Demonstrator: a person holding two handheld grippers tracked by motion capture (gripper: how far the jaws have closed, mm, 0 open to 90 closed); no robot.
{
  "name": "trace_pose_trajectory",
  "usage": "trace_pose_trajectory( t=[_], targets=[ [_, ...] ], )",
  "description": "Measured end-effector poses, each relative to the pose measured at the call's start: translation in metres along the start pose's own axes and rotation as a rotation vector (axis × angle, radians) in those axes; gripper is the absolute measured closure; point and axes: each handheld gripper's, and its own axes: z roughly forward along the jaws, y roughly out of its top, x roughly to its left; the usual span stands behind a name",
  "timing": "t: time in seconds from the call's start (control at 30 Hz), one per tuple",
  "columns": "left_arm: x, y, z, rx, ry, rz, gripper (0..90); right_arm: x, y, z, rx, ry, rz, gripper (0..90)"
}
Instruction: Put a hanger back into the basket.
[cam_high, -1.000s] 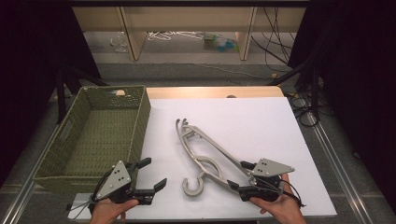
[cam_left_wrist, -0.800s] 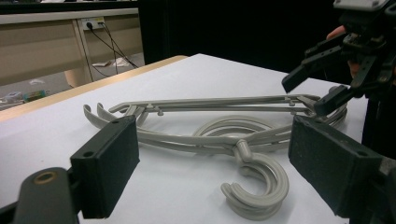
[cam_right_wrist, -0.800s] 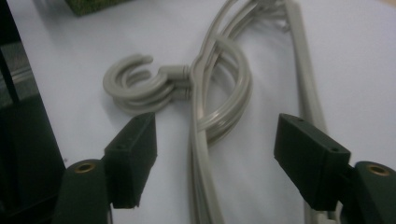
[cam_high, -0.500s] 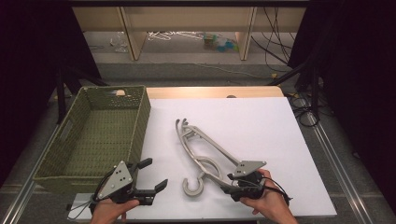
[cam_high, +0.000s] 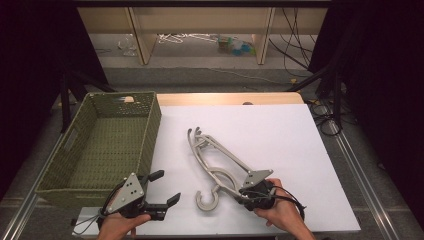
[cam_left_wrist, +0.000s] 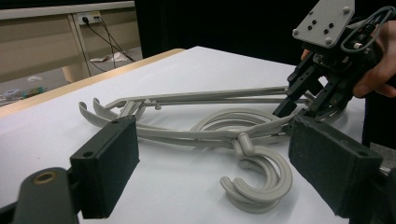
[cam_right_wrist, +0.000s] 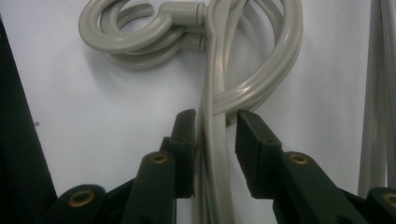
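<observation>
White table (cam_high: 300, 140): right tongs (cam_right_wrist: 212, 140) closing around grey hangers (cam_high: 215, 160).

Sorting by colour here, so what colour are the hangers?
The hangers are plain pale grey; the right gripper view shows it best.

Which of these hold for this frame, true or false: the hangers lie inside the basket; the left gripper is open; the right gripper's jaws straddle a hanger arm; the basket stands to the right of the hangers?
1. The grey hangers lie inside the green basket. False: they lie on the white table, beside the basket.
2. The left gripper is open with nothing between its jaws. True.
3. The right gripper has a hanger arm between its jaws. True: the jaws have just been closing, and a gap is visible on one side of the arm.
4. The basket stands to the right of the hangers in the high view. False: it stands to their left.
</observation>
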Motion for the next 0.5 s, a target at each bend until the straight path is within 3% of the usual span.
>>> trace_pose_trajectory(
  t=[0.07,0.1,0.33,0.37,0.5],
  targets=[
    [0.0,0.0,0.0,0.001,0.002,-0.004,15.9,-0.001,0.001,0.0,0.007,0.013,-0.01,70.7],
    [-0.001,0.0,0.0,0.001,0.003,-0.011,15.9,0.0,0.002,0.0,0.011,0.028,-0.025,75.5],
    [-0.001,0.0,0.0,0.003,0.006,-0.009,15.8,0.002,0.005,-0.006,0.014,0.007,-0.073,81.1],
    [-0.001,0.0,0.0,0.001,0.01,-0.024,15.8,0.002,0.005,-0.007,0.012,0.006,-0.091,81.3],
    [0.0,0.0,-0.001,0.002,0.01,-0.01,15.9,0.005,0.008,-0.016,-0.01,-0.003,-0.116,81.6]
  ],
)
